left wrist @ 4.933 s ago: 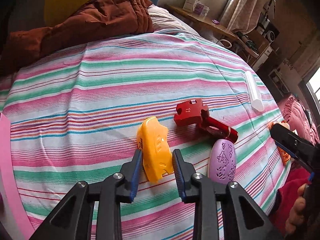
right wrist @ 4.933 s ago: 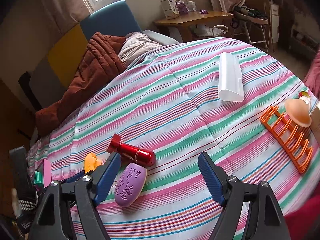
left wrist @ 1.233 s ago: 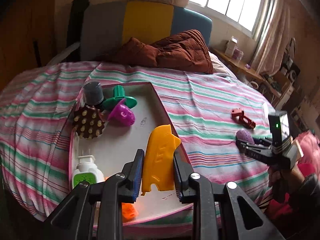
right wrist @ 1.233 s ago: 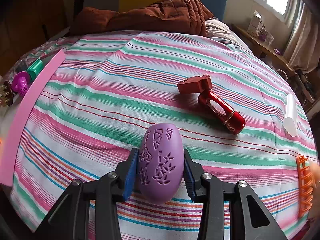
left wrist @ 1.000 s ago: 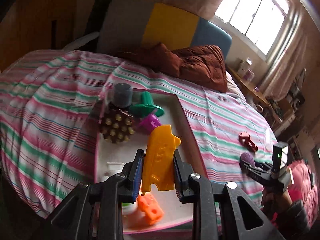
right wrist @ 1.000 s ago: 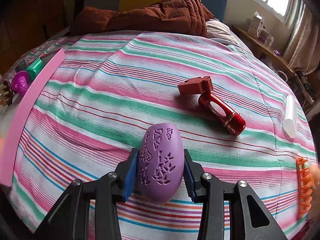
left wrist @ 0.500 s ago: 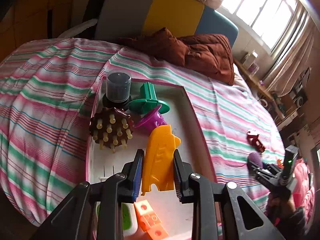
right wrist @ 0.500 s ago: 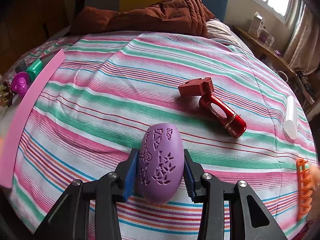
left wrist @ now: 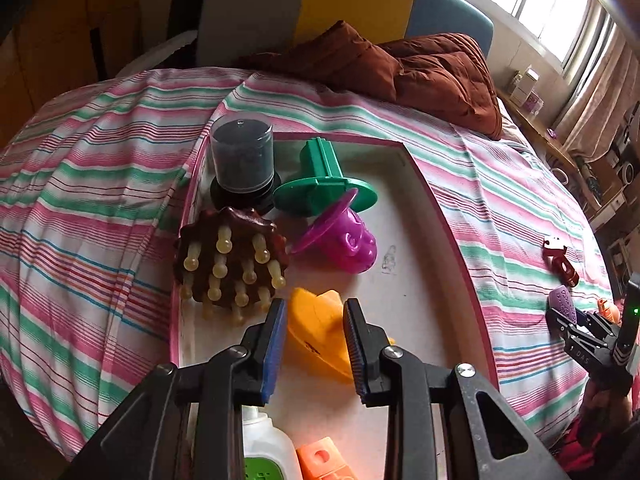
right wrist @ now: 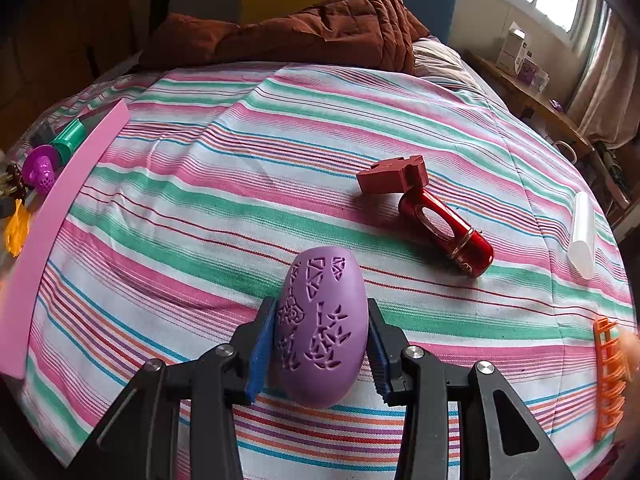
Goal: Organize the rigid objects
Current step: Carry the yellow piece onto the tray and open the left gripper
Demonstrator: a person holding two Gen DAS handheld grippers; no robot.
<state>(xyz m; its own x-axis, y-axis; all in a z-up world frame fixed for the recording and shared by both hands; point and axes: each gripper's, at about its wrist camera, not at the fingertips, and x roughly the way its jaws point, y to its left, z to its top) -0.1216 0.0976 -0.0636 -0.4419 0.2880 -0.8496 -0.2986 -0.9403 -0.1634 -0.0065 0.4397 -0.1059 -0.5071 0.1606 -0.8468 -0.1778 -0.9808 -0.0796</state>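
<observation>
My left hand-held gripper (left wrist: pixel 314 340) has just eased its jaws apart; the yellow piece (left wrist: pixel 318 334) lies tilted between them in the pink tray (left wrist: pixel 448 216) (beside the spiked brown massager (left wrist: pixel 230 258)), and lifting askew could snag it. My right hand-held gripper (right wrist: pixel 320 344) clamps the purple egg-shaped piece (right wrist: pixel 322 328) over the bed (right wrist: pixel 200 208); its rounded shell might slip.

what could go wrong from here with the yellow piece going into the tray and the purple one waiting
The left gripper has just been opening around the yellow piece, which now lies tilted in the pink tray; pulling back could drag it along. The brown spiky massager sits close beside the left finger and may get knocked. The right gripper grips the smooth purple egg-shaped piece by its rounded sides, so it might slip on the way over.
</observation>
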